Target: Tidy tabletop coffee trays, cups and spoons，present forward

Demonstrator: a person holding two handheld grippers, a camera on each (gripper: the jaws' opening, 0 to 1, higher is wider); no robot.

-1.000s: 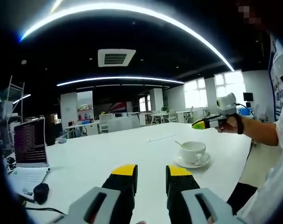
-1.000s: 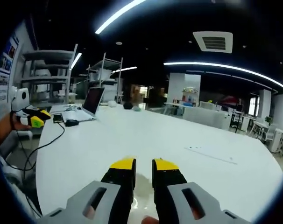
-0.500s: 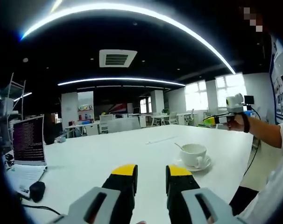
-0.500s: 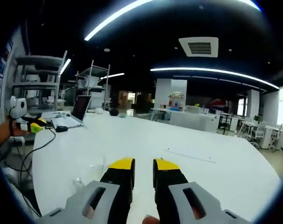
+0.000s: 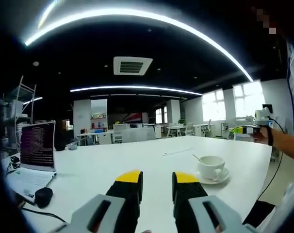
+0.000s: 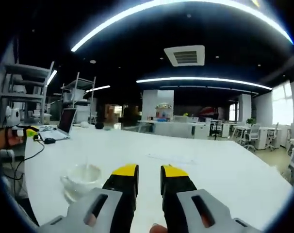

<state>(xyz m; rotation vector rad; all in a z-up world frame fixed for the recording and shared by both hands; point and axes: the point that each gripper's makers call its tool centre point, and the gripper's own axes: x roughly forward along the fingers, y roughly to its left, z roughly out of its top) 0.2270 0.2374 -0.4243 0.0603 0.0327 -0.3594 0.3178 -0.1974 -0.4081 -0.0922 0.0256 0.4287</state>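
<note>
**Cup and saucer, unhandled: approach stage**

Since the earlier frames both views had swung: the cup point(image 5: 211, 167) sat further right in the left gripper view, and had newly entered the right gripper view, low left.

- Cup: white, on a saucer point(image 5: 212, 178), near the table point(image 5: 137, 162) edge closest to the person. A spoon point(image 5: 197, 158) leaned out of it.
- Left gripper point(image 5: 156, 179): jaws at a narrow gap, nothing held, above the table's near edge, cup well apart to its right.
- Right gripper point(image 6: 149, 171): jaws likewise at a narrow gap, empty; cup just beside its left jaw.
- Step, as judged: lining up; nothing gripped. Next move calls for wider jaws and a descent onto the saucer rim or cup handle.
- Beyond: laptop point(image 5: 36, 154) and mouse point(image 5: 43, 196) at the far left corner.
- Obscured: no tray discernible; cup overexposed in the right gripper view, its handle unclear.
</note>
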